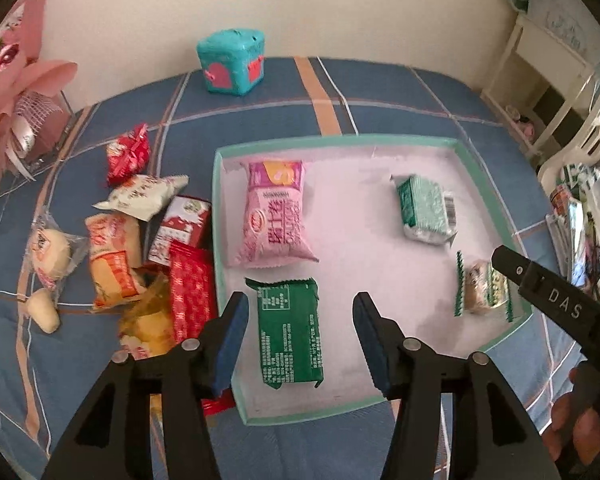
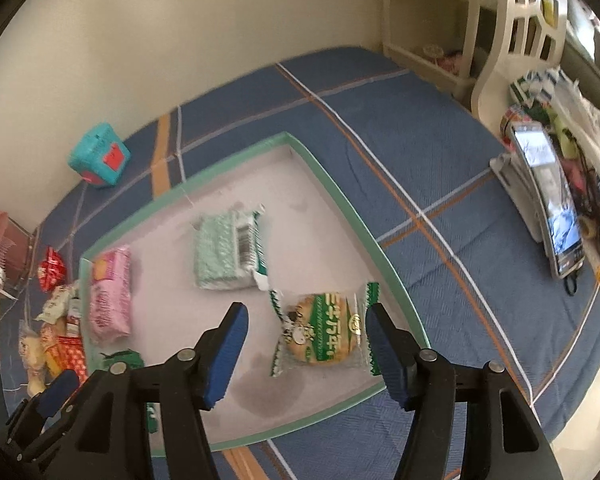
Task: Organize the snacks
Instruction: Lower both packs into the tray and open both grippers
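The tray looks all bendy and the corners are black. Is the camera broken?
No. In the left wrist view the fisheye lens bows the tray rim and leaves black corners. In the right wrist view the rim curves the same way, the phone bends, and daylight washes out the right edge. Both views are slightly soft.
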`<move>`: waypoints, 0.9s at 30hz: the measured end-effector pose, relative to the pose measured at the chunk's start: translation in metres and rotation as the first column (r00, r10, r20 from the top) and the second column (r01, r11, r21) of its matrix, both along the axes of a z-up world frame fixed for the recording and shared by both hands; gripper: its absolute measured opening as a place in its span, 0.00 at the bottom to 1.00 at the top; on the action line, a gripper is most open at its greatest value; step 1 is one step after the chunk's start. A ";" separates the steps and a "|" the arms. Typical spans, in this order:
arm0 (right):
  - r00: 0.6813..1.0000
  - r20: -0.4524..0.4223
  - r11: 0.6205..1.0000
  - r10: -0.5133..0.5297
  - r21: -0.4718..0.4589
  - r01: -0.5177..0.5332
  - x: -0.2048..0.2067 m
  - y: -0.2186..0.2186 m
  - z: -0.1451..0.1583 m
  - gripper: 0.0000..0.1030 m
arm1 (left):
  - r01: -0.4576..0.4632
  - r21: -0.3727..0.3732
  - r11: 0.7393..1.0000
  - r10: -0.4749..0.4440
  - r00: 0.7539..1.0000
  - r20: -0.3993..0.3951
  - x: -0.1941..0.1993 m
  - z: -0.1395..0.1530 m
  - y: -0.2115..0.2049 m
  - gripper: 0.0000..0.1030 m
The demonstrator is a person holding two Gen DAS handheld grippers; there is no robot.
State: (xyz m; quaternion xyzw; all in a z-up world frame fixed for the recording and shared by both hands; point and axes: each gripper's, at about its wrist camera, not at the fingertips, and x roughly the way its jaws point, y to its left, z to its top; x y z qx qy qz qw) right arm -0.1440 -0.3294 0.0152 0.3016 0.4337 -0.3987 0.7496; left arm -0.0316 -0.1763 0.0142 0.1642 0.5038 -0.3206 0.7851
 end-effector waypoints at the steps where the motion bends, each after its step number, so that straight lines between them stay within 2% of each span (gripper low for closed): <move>1: 1.000 0.006 1.000 0.004 -0.010 -0.004 0.000 0.002 0.003 0.63 | -0.006 -0.006 1.000 0.006 1.000 0.004 0.001 0.003 0.002 0.54; 7: 0.999 0.021 0.999 0.030 -0.025 -0.029 0.002 0.009 0.009 0.63 | -0.062 -0.018 0.998 0.063 0.998 0.029 0.009 0.011 0.015 0.54; 14: 0.999 0.004 0.999 0.048 -0.007 -0.048 0.006 0.011 0.004 0.64 | -0.123 0.004 0.992 0.123 0.992 -0.004 0.021 -0.001 0.023 0.55; 21: 0.995 -0.010 0.995 0.095 0.029 -0.094 0.014 0.016 -0.006 0.75 | -0.150 0.033 0.988 0.151 0.989 -0.007 0.027 -0.010 0.026 0.69; 25: 0.993 -0.021 0.992 0.120 0.039 -0.119 0.019 0.019 -0.009 0.85 | -0.179 0.052 0.982 0.180 0.984 -0.006 0.032 -0.014 0.030 0.77; 27: 0.992 -0.027 0.992 0.124 0.041 -0.123 0.020 0.020 -0.011 0.89 | -0.194 0.051 0.980 0.194 0.981 -0.007 0.034 -0.015 0.034 0.77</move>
